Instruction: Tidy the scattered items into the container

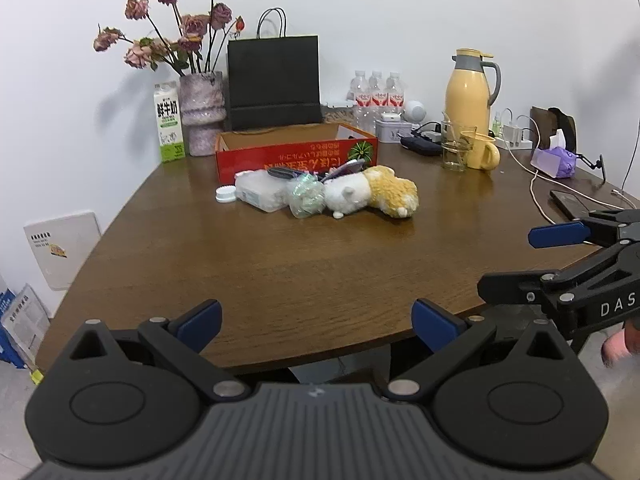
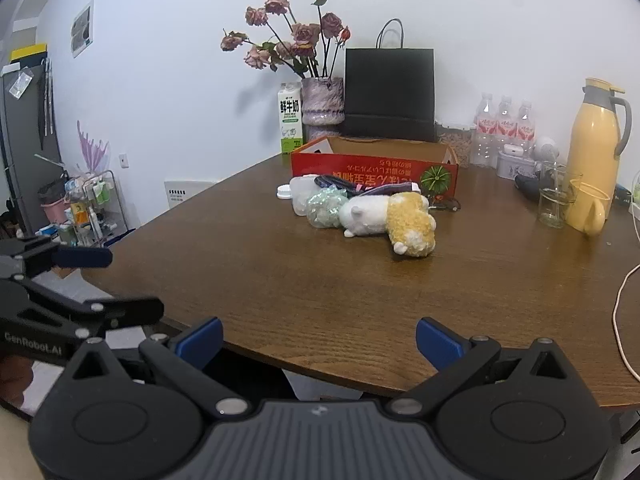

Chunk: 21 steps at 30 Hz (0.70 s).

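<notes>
Scattered items (image 1: 326,192) lie mid-frame, touching the red box (image 1: 296,156). Left gripper (image 1: 316,322) and right gripper (image 2: 320,340), lower frame, gape wide, empty.

Plush toy (image 2: 390,220) before red box (image 2: 374,170)

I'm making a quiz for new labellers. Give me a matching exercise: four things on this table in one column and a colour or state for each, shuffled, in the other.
Things:
1. cardboard box
2. plush toy
3. jug
4. left tongs

States:
A. lying on its side in front of the box
B. wide open, holding nothing
C. red outside, nothing visible inside
D. yellow with a grey handle, upright

Pairs: 1-C, 2-A, 3-D, 4-B
</notes>
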Available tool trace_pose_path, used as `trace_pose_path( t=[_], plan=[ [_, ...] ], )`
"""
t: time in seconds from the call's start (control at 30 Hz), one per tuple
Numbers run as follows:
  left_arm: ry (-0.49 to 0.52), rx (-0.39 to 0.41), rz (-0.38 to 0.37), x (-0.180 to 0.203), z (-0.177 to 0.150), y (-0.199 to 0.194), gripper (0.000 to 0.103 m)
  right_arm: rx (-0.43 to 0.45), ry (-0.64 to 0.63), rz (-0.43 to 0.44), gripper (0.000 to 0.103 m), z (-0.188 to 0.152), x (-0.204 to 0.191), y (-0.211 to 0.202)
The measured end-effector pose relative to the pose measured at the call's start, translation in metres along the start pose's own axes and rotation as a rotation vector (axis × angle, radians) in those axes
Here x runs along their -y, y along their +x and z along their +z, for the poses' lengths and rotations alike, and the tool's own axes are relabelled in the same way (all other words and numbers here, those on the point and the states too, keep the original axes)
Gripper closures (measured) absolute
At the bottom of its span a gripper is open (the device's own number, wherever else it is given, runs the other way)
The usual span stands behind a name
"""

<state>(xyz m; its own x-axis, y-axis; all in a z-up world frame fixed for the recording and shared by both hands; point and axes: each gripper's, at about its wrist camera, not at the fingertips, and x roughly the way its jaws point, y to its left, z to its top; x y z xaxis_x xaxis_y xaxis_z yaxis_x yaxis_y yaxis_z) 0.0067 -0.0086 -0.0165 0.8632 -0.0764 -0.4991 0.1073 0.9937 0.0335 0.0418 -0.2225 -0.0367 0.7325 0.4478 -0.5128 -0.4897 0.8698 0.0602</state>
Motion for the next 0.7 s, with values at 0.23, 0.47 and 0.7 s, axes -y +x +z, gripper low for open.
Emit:
trace_pose_path(
  t=[0.23, 0.47, 0.7],
  plan=[
    [0.008, 0.007, -0.006, 0.0025, -0.0008, -0.0011, 0.000, -0.009, -0.011, 0.017, 0.000, -0.0010, -0.0035, 0.0027],
    [0.007, 0.008, -0.004, 0.0035, -0.0014, -0.0025, 0.000, -0.018, -0.012, 0.021, 0.000, -0.0009, -0.0046, 0.0037],
    [0.006, 0.008, -0.001, 0.0033, -0.0010, -0.0021, 0.000, -0.024, -0.015, 0.024, 0.000, -0.0009, -0.0058, 0.0047]
  ],
)
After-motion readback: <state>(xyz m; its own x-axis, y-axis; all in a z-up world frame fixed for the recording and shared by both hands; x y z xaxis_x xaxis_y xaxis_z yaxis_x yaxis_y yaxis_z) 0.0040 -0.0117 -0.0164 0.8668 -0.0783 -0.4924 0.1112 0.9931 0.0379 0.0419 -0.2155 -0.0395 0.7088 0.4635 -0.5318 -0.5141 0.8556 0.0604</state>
